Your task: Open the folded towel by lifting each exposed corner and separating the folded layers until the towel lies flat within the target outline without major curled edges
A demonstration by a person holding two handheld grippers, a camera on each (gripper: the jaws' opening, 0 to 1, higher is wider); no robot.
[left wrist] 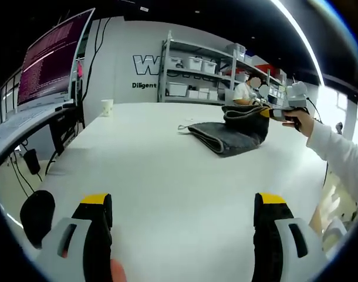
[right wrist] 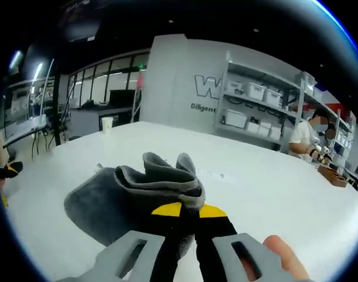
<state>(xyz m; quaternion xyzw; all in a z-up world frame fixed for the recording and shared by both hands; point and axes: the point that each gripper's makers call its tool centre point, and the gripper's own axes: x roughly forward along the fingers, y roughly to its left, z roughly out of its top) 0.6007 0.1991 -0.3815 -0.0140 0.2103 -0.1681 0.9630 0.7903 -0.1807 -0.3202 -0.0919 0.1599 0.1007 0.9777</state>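
Right jaws pinch towel (right wrist: 138, 188); white table (right wrist: 267, 194).

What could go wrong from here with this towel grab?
1. The right gripper is pinching a bunched wad of the grey towel, so several layers may lift together instead of separating.
2. The left gripper is open and far off, so nothing anchors the towel; it may drag across the white table.

Left claw (left wrist: 182, 214): two black jaws with yellow tips, pale grey moulded housings with slotted cut-outs. Right claw (right wrist: 189, 210): same build, black jaws, yellow tips, grey slotted housings. Person's arm wore a white long sleeve (left wrist: 337, 154), loosely creased at the cuff.
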